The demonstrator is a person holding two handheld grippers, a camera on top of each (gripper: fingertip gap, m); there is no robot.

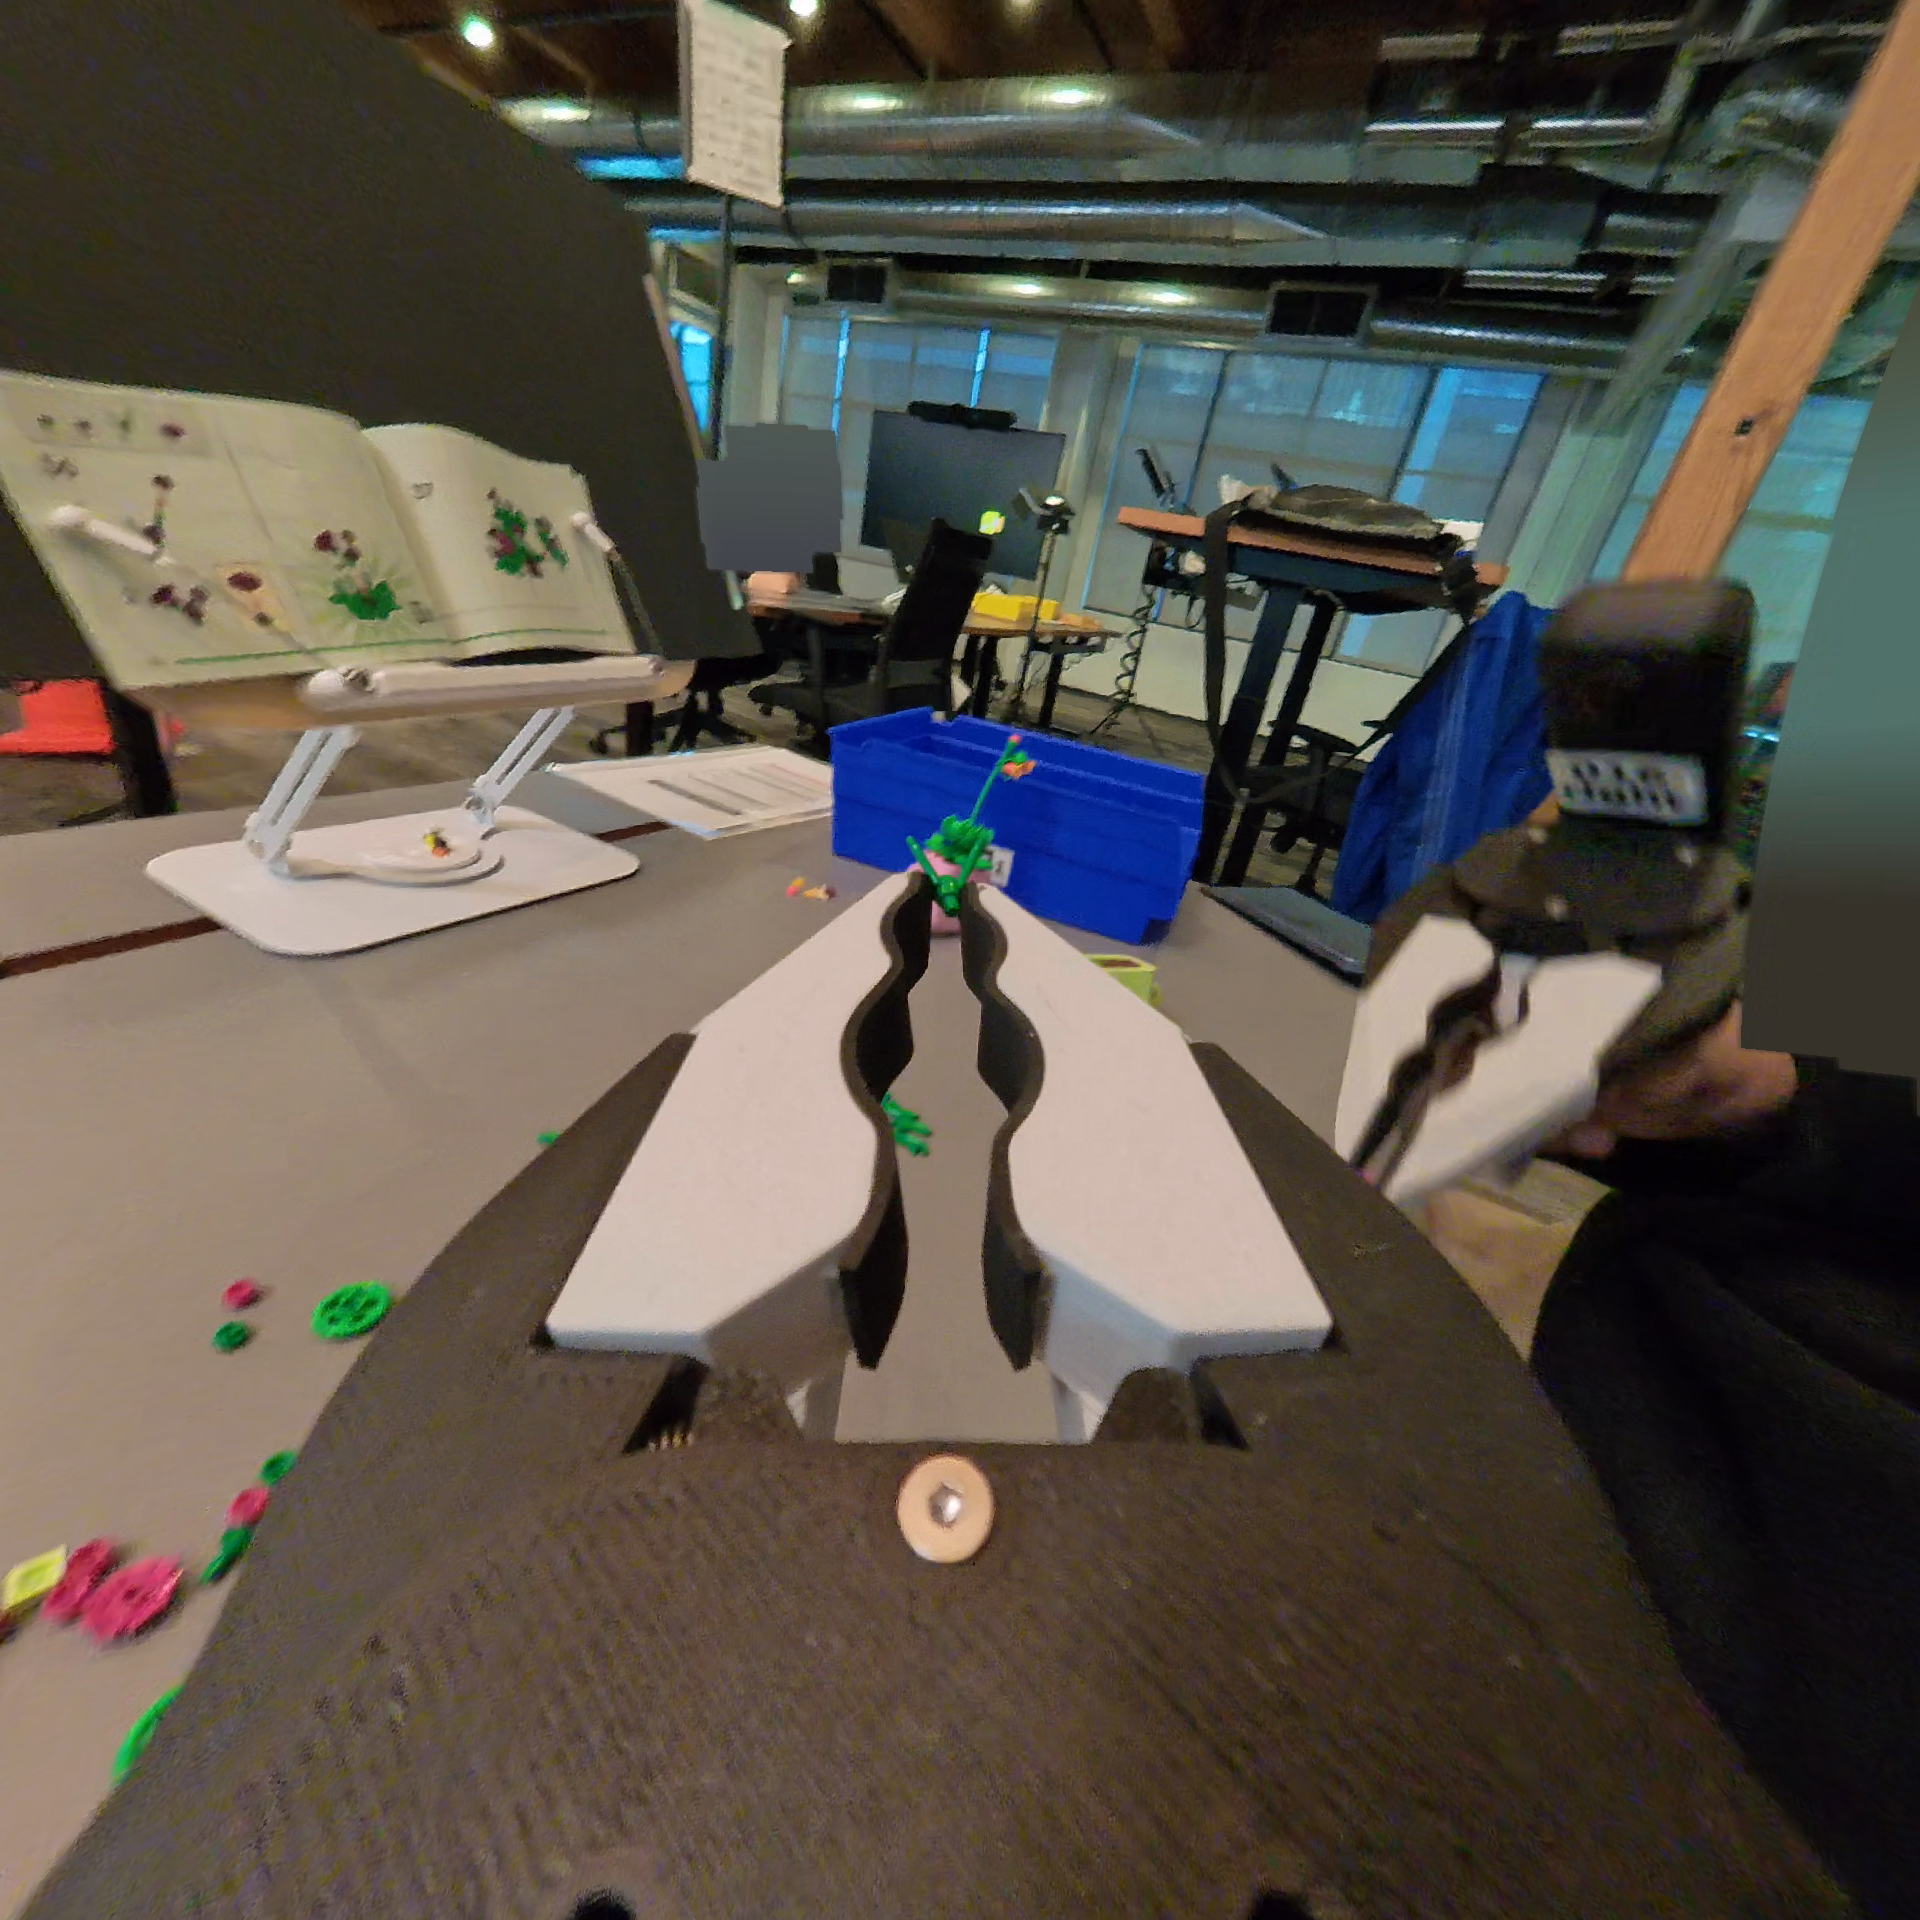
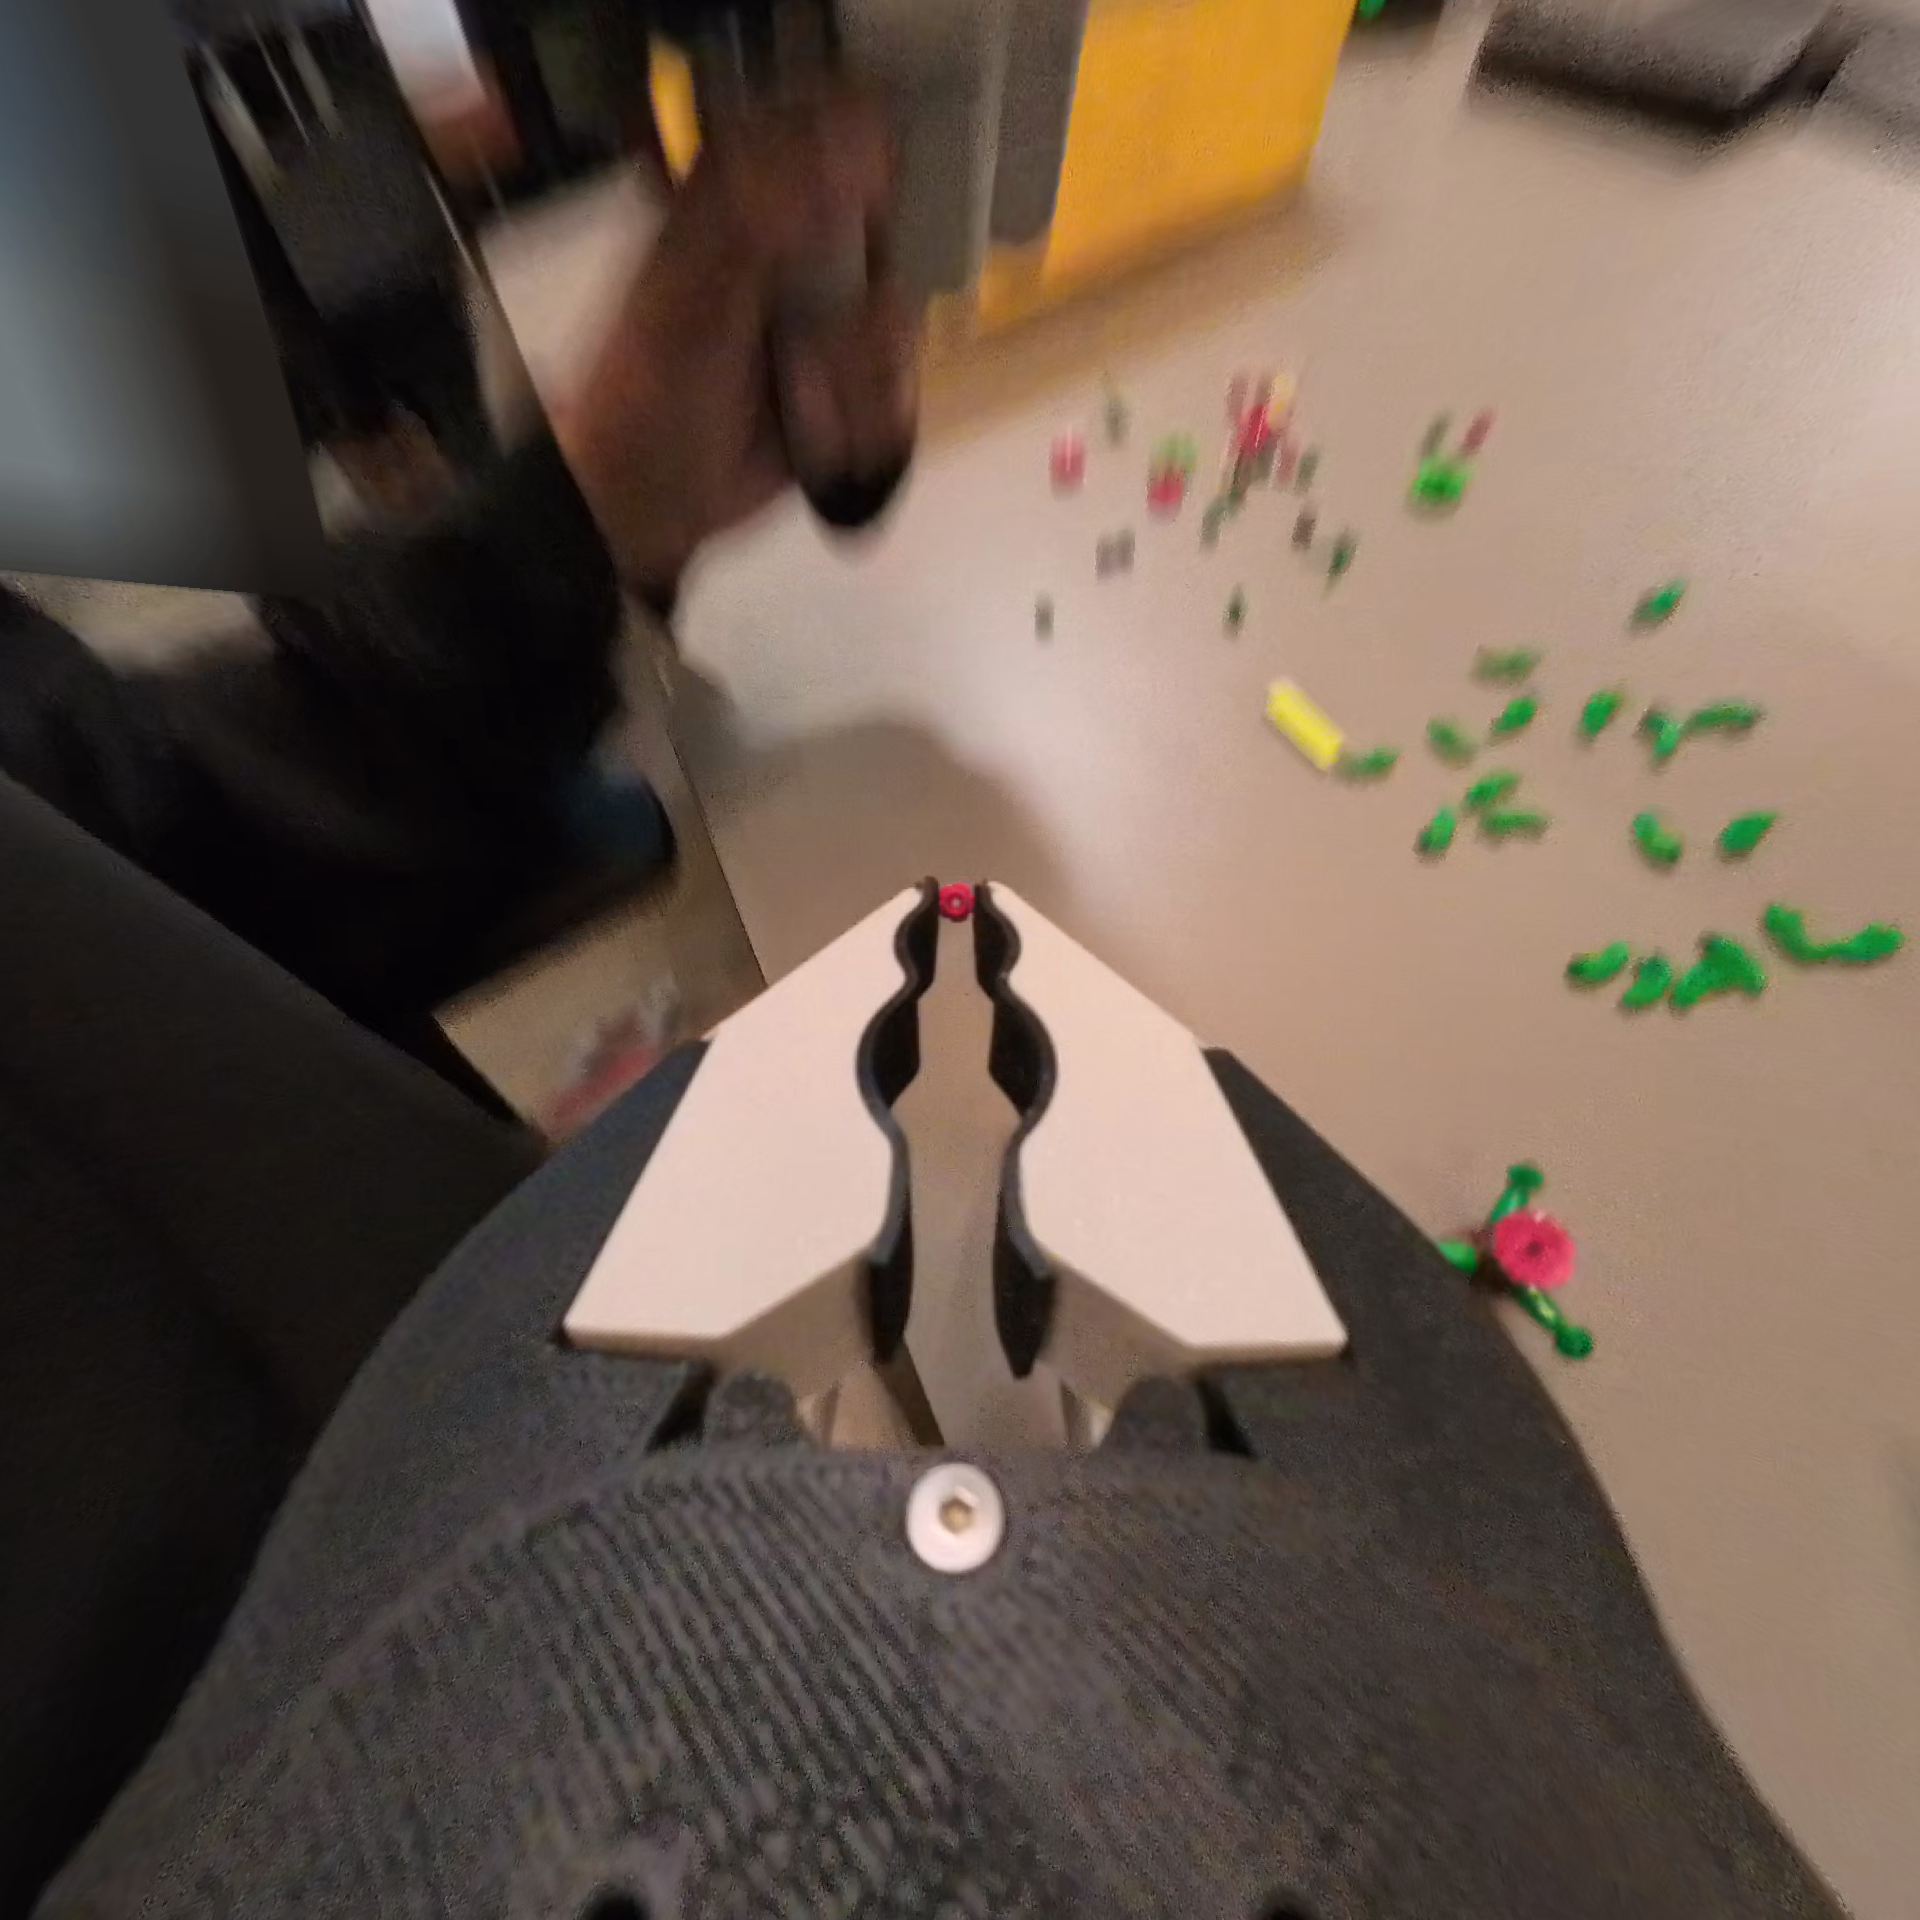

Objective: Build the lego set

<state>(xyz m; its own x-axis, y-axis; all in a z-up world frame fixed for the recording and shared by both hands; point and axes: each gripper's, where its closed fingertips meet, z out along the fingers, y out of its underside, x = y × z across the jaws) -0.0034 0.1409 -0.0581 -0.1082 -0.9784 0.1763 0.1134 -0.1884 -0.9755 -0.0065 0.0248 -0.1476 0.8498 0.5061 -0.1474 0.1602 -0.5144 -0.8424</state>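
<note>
While my left gripper (image 1: pixel 943 896) pinches the half-built plant (image 1: pixel 961 836) at its fingertips, the job looks only partly done. That plant is a pink base topped with green foliage and one thin stem bearing an orange-pink bloom, held up above the bench (image 1: pixel 312 1091) in front of the blue bin (image 1: pixel 1081 821). My right gripper (image 2: pixel 954 900) is pressed onto a tiny red round piece (image 2: pixel 954 901), nipped at the very tips; I judge it is meant for the plant next, though I cannot tell where.

Plenty is left. On the right of the right wrist view, many loose green leaves (image 2: pixel 1662 790) lie scattered over the bench, with blurred red and green bits (image 2: pixel 1236 468) farther off, a yellow piece (image 2: pixel 1304 723) between them, and a small red flower on green stems (image 2: pixel 1522 1252) near the gripper body. On the near left of the left wrist view lie magenta flower pieces (image 1: pixel 125 1595) and a green wheel-like piece (image 1: pixel 351 1309).

The open instruction book (image 1: pixel 312 551) on its white stand (image 1: pixel 384 862), far left, pictures a fuller bouquet than what I hold, so I judge the build is at an early-to-middle stage.
</note>
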